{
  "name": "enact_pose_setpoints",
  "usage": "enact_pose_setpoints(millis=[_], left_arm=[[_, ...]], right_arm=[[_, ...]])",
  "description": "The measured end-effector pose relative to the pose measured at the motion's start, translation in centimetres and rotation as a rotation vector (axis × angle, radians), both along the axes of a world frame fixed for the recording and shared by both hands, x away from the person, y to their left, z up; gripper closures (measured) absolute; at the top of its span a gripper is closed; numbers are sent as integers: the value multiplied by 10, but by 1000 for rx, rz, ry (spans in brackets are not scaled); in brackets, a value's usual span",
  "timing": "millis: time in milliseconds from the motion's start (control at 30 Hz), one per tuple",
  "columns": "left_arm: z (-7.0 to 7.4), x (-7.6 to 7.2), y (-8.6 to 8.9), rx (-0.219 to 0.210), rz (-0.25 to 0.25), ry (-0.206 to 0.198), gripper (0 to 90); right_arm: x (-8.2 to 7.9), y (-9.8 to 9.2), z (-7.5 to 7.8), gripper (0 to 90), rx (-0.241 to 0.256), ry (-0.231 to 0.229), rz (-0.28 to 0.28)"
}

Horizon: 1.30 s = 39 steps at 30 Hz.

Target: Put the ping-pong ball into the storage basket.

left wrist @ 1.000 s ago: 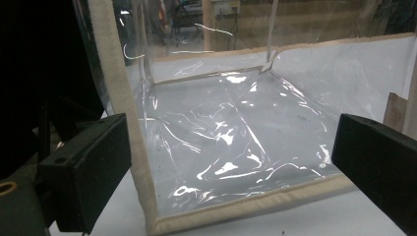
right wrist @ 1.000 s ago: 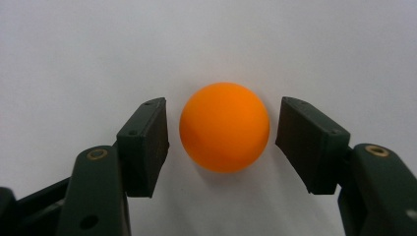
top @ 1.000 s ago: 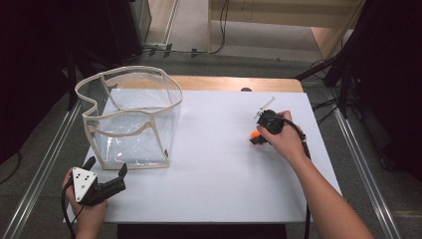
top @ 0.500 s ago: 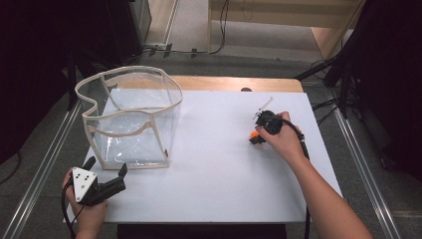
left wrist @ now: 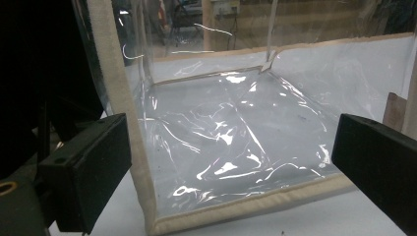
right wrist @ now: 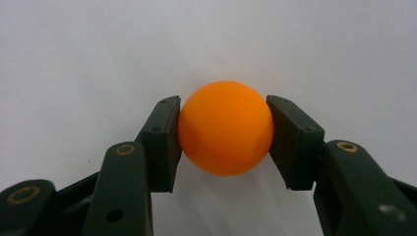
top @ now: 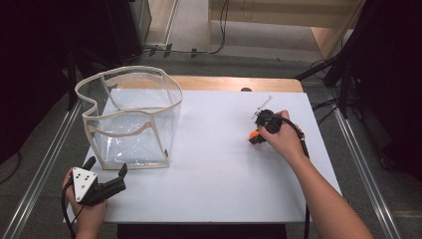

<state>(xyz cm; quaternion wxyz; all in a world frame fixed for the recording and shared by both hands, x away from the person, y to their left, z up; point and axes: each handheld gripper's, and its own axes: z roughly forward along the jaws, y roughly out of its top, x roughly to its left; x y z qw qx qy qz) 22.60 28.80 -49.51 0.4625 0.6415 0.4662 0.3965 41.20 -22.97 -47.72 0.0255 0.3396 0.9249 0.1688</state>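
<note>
Two grippers: left gripper [top: 107,181] at table's [top: 224,189] near-left corner, jaws wide apart, empty, facing bag [top: 132,117]. Right gripper [right wrist: 223,142] near right edge, jaws pinching ball [right wrist: 225,128] at its sides. Risk: ball is smooth and round, may pop out if squeeze slackens, then roll off.

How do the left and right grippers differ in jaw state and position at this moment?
The right gripper has its jaws shut on the orange ball, while the left gripper has its jaws spread wide and holds nothing. The right gripper is on the table's right side, apart from the clear bag; the left gripper faces that bag from close by. Both have black jaws and are hand-held.
</note>
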Motion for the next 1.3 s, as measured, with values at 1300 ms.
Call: enact_pose_setpoints(millis=[1300], left_arm=[[0,0,0,1,-6,-2,21]], right_arm=[[10,46,29,479,32,-3,113]])
